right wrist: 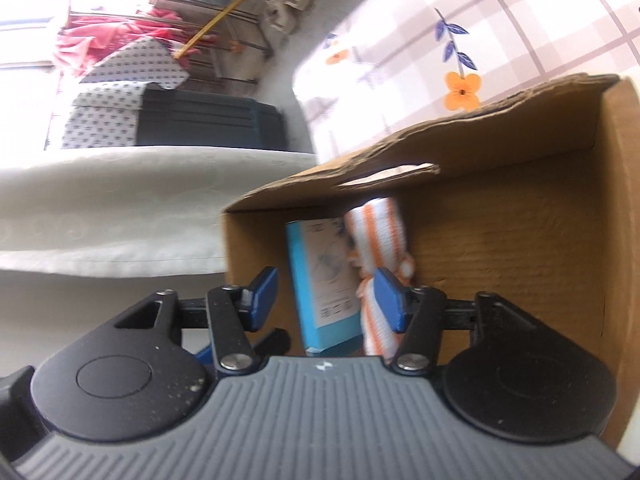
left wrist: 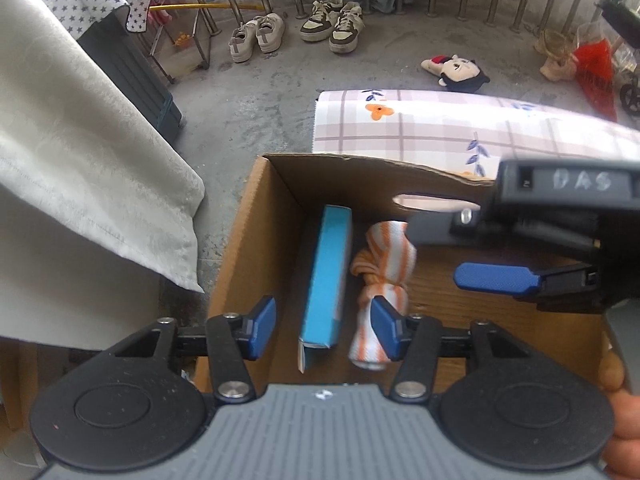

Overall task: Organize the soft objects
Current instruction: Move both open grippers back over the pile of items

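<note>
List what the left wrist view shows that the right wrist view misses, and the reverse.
Only the left wrist view: a plush doll on the floor, brown sneakers, and the right claw reaching in from the side. Only the right wrist view: the printed face of the blue box. Both: the cardboard box, the striped towel, the flowered cloth, and each claw open, holding nothing; left claw.

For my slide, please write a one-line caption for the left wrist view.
Open left gripper above a cardboard box holding a blue carton and a knotted orange-striped towel.
</note>
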Demonstrator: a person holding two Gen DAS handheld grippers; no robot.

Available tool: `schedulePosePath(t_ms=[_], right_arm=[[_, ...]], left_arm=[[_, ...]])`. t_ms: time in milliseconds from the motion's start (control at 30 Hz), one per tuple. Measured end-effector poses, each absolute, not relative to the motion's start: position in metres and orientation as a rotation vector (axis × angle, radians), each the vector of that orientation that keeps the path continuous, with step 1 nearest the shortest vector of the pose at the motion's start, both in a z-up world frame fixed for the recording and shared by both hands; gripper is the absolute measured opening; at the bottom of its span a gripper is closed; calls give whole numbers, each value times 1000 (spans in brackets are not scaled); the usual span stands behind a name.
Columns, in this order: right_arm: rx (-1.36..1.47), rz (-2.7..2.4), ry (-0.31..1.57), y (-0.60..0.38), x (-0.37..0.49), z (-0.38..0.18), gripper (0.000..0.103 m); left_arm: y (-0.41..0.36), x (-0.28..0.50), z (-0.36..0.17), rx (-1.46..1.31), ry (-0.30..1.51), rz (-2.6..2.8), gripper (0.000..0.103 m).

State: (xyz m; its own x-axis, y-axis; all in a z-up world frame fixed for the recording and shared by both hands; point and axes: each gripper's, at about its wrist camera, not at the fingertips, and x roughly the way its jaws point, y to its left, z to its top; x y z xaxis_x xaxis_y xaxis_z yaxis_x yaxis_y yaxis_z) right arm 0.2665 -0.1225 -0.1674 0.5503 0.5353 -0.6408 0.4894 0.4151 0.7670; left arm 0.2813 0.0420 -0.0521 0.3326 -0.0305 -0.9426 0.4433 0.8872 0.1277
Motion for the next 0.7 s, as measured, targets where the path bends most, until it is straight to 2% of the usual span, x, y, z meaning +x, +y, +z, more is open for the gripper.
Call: schedulePosePath(t_ms=[133, 233, 333, 700], right_arm=[[1226, 79, 987, -129, 245, -144, 82], [1228, 107, 932, -138, 226, -123, 91], [1239, 137, 879, -154, 199, -104, 94], [1201, 81, 777, -291, 45, -48, 99]], left_arm=[[38, 260, -35, 353, 1201, -347, 60], [31, 241, -20, 325, 1197, -380, 68], [16, 216, -8, 318, 1196, -408, 77], [-97, 117, 21, 270, 1215, -547, 82]])
